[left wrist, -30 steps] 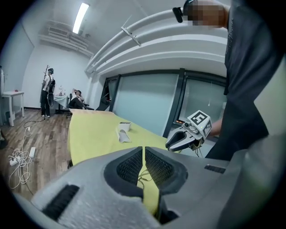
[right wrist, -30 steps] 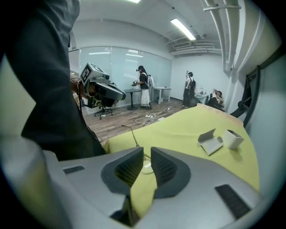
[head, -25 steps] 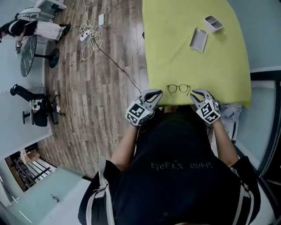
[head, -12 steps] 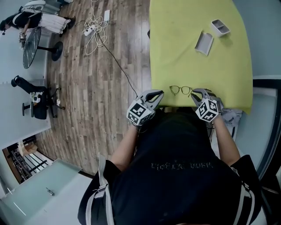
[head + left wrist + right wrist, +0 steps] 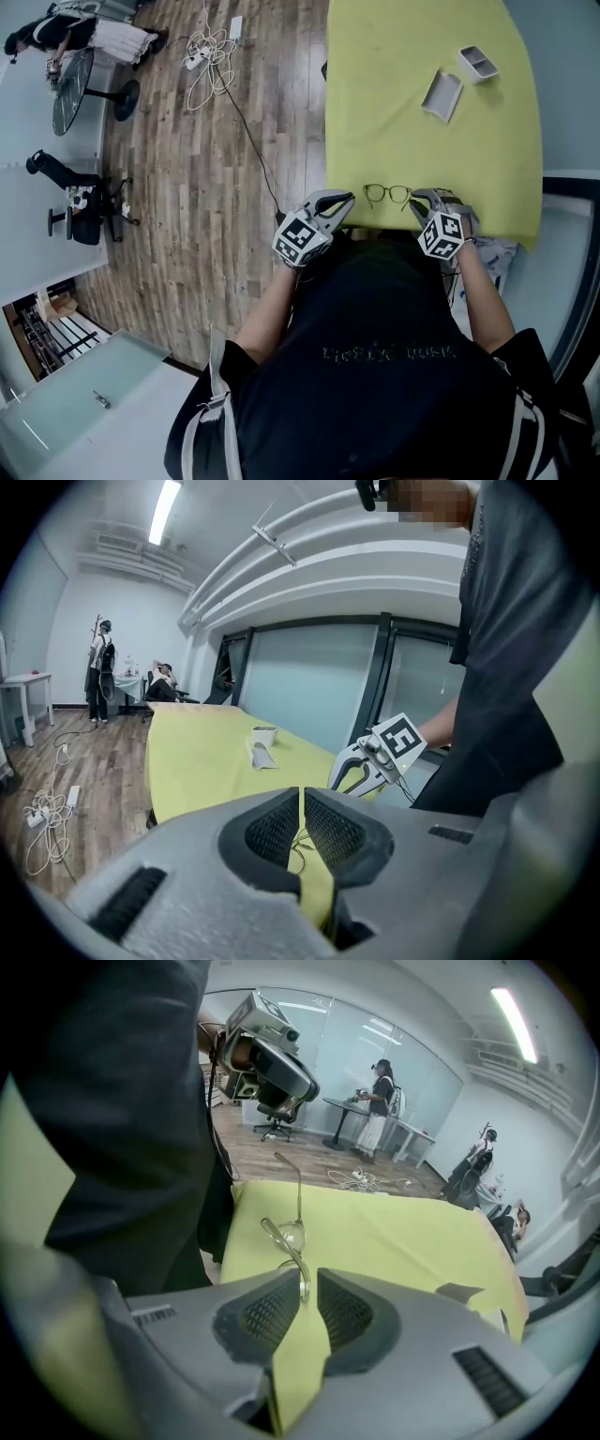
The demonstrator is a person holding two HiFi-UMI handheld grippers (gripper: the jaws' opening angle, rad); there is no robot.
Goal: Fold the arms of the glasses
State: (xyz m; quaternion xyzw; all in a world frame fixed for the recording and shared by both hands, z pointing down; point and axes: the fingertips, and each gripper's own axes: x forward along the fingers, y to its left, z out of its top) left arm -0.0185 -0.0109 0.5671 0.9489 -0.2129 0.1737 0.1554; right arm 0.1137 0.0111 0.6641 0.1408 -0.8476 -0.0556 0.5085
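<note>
There's one pair of thin, dark wire-framed glasses with round clear lenses (image 5: 386, 193) on the yellow-green tabletop (image 5: 412, 141). It sits close to the near edge, about midway along it, right in front of the person in the black shirt (image 5: 384, 356). Its arms are unfolded. Two grey plastic grippers flank it, each carrying a cube of black-and-white square markers. The left gripper (image 5: 343, 204) sits just beside the frame's left end. The right gripper (image 5: 418, 202) is at its right end. Seen along the right gripper's own jaws, the dimpled dark pads stand a narrow way apart. The curved tip of the glasses' near arm (image 5: 302, 1279) reaches into that gap, thinner than the space and not clamped. The far arm sticks up in the air beyond the lenses. The left gripper's ribbed pads are drawn almost together, only a slit of yellow showing. A bit of the wire frame shows just past them, and nothing is caught between them. Two small grey rectangular containers lie well up the tabletop near its right edge. One is a flat tray (image 5: 442, 94) and the other a deeper box with a pale rim (image 5: 479, 63).
</note>
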